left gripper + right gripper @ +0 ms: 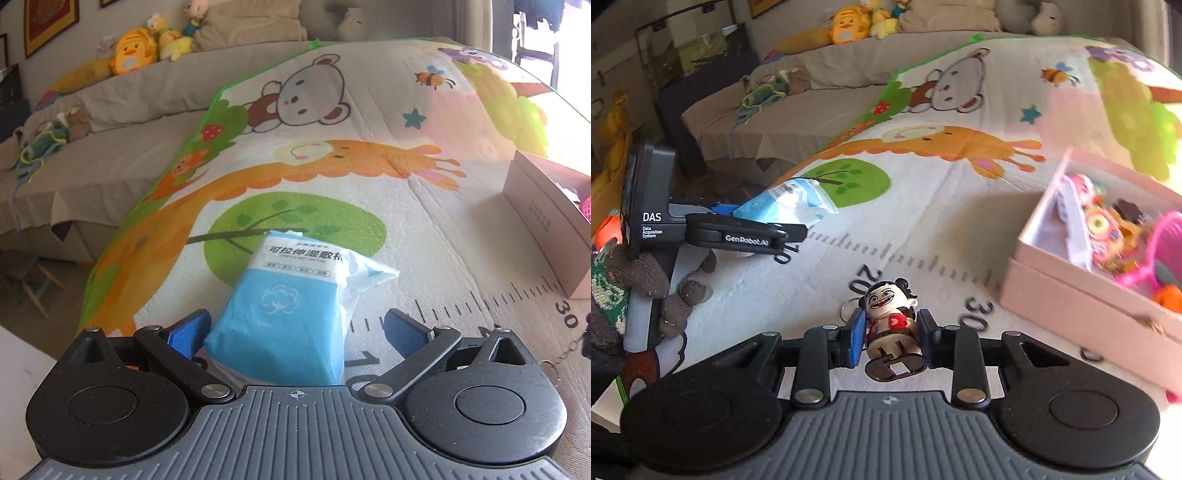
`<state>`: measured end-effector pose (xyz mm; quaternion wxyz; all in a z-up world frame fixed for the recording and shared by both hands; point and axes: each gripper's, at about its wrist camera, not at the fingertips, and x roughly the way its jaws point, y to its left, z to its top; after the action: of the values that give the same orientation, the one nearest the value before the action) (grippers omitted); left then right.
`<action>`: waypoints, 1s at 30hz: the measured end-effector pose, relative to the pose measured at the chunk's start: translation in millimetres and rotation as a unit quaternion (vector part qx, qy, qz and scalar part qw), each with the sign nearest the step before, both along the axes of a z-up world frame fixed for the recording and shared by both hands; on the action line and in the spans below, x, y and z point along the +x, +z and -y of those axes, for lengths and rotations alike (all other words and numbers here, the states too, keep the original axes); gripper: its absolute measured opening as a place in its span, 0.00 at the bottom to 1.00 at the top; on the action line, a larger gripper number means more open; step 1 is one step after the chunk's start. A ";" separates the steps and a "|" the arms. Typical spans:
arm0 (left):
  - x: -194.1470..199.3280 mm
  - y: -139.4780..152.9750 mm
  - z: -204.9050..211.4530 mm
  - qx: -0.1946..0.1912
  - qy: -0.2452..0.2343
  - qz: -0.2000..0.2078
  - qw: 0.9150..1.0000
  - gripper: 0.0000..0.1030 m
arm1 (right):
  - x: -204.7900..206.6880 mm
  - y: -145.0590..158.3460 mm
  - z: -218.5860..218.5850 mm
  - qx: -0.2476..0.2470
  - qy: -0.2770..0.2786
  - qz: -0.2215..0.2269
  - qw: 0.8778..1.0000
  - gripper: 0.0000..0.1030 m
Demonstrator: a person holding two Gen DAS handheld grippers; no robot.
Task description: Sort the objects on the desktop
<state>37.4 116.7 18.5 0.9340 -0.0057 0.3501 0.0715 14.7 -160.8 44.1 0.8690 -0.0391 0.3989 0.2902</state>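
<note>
Now our right hand-held gripper (891, 338) pinches a little doll keychain (889, 325) just above the play mat (923, 229), near the pink box (1082, 306). Our left hand-held gripper (295, 328) is spread wide around a blue wipes pack (284, 302), not squeezing it.

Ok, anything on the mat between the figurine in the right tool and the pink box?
Nothing visible. The figurine keychain sits between the right tool pads, and the stretch of mat up to the open pink box is bare.
</note>
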 end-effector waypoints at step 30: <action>-33.8 94.8 157.8 -0.012 -0.236 0.111 0.965 0.58 | -66.4 58.2 144.0 0.061 -0.173 0.071 0.980 0.28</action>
<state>3.6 -41.1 113.3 0.9572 0.0583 0.2365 -0.1561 -51.7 -304.9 102.3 0.9330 0.0628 0.3183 0.1556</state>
